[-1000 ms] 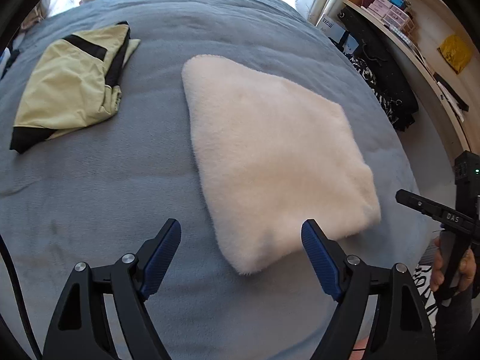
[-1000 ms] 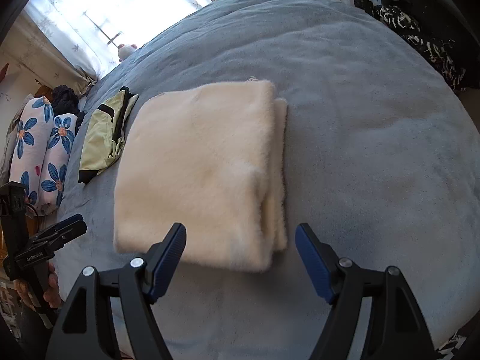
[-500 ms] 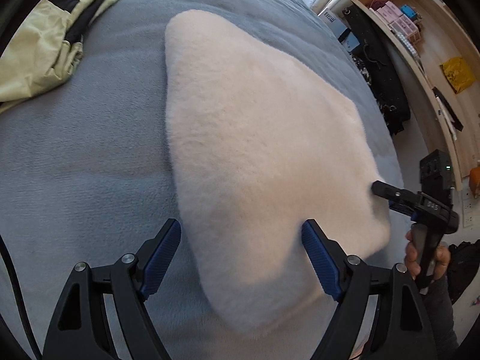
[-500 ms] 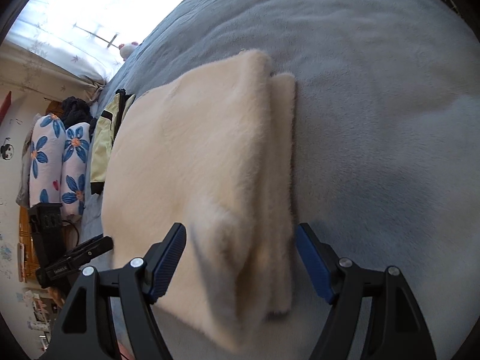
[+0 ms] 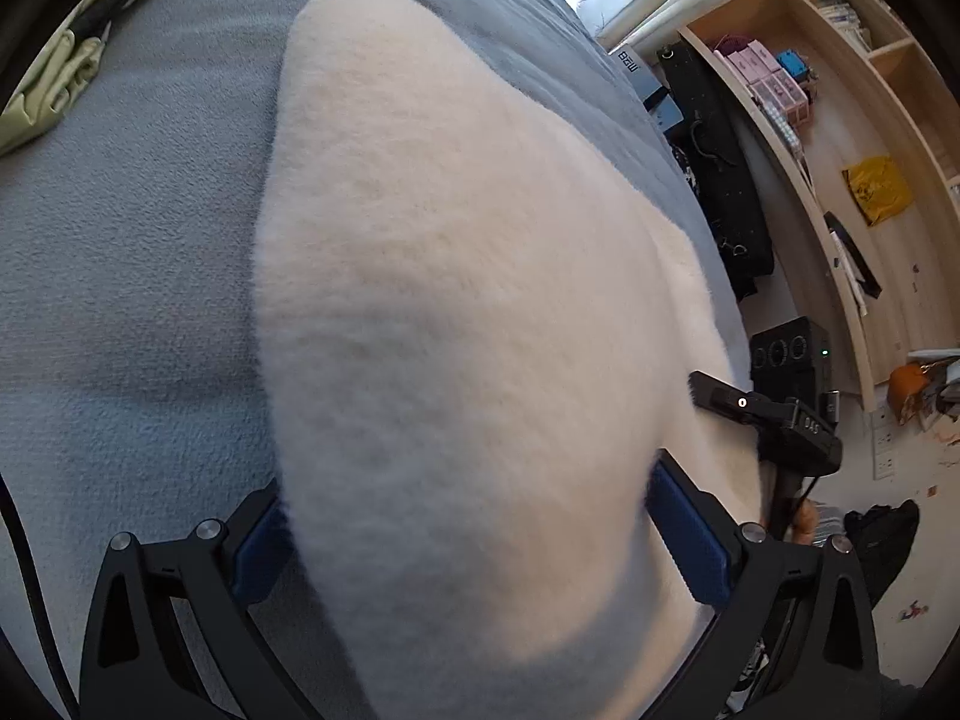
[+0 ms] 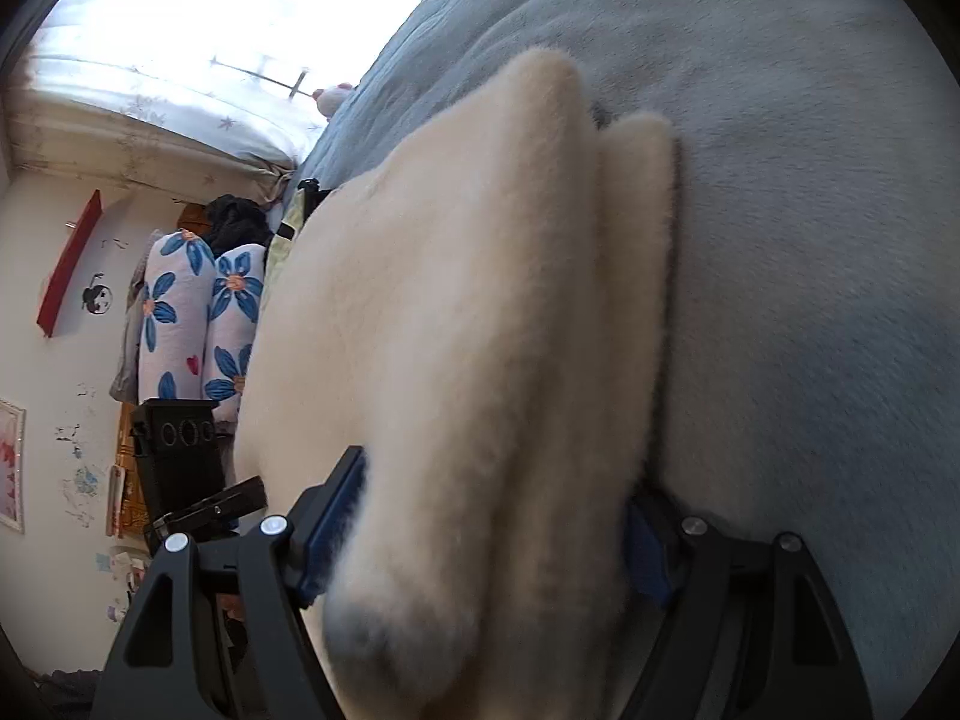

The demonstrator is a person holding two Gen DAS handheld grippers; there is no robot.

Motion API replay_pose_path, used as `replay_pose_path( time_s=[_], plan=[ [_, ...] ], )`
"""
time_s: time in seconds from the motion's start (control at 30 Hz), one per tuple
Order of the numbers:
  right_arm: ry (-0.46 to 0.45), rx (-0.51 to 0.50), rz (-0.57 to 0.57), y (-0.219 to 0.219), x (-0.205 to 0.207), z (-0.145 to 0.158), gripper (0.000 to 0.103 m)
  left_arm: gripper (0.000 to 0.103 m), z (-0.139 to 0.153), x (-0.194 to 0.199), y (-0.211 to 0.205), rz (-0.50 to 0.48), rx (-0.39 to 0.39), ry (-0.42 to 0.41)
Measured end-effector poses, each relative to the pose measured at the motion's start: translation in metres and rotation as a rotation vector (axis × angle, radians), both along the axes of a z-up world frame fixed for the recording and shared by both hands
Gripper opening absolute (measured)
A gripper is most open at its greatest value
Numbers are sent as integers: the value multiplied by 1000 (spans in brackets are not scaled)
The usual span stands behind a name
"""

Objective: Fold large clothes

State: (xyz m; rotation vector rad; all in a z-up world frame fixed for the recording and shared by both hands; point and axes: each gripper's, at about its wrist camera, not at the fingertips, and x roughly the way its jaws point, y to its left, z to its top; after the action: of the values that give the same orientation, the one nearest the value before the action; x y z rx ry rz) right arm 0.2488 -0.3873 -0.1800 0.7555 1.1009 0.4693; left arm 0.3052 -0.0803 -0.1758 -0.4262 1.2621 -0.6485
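A folded cream fleece garment lies on the blue-grey bed cover. My left gripper straddles its near corner; the jaws are opening, the fleece bulges between the blue pads, and no squeeze shows. In the right wrist view the same fleece shows its stacked folded edge on the cover. My right gripper stands open around that edge, with the thick layers between its fingers. Each gripper shows in the other's view, the right gripper at the garment's side.
A yellow-green and black jacket lies on the bed at the far left. Wooden shelves and a black bag stand past the bed's right edge. Floral pillows are stacked by the wall under a bright window.
Both grippers have come down and forward onto the folded fleece, whose near corners now sit between the jaws. The left jaws stand wider apart than before.
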Motion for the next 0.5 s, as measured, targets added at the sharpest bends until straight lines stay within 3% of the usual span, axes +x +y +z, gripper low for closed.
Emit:
replay_pose_path(
  time_s=[0.2,0.3,0.5],
  plan=[
    [-15,8,20,12,9,1,76,103,-3,9,-7,-18,0,-3],
    [-12,-3,21,15,8,6,70,100,2,10,-11,-13,19,-6],
    [-36,-53,-3,17,0,24,53,79,24,8,-19,-25,109,-74]
  ],
)
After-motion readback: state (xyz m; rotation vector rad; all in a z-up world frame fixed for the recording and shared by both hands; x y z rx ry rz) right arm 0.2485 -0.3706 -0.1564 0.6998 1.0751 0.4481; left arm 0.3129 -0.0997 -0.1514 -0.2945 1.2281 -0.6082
